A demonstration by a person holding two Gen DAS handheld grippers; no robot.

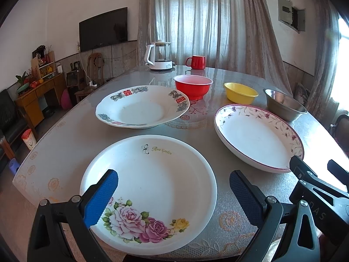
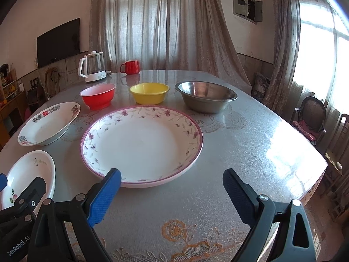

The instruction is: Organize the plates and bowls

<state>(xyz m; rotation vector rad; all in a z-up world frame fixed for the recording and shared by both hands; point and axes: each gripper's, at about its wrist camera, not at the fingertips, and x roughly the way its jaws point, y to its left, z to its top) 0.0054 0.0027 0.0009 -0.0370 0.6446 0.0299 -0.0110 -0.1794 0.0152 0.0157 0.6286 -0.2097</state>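
Observation:
Three plates lie apart on the table. A rose plate (image 1: 150,187) lies nearest, under my open, empty left gripper (image 1: 173,182); it also shows in the right wrist view (image 2: 28,172). A purple-vine plate (image 2: 141,144) lies just ahead of my open, empty right gripper (image 2: 171,180), and shows in the left wrist view (image 1: 257,137). A plate with red characters (image 1: 141,107) lies farther left. Behind stand a red bowl (image 2: 98,96), a yellow bowl (image 2: 149,92) and a steel bowl (image 2: 206,96), all separate and upright.
A white kettle (image 2: 92,67) and a red mug (image 2: 130,67) stand at the table's far edge. The table (image 2: 250,152) has a lace-pattern cover. Chairs (image 2: 309,120) stand to the right. Furniture and a waste bin (image 1: 28,138) stand to the left.

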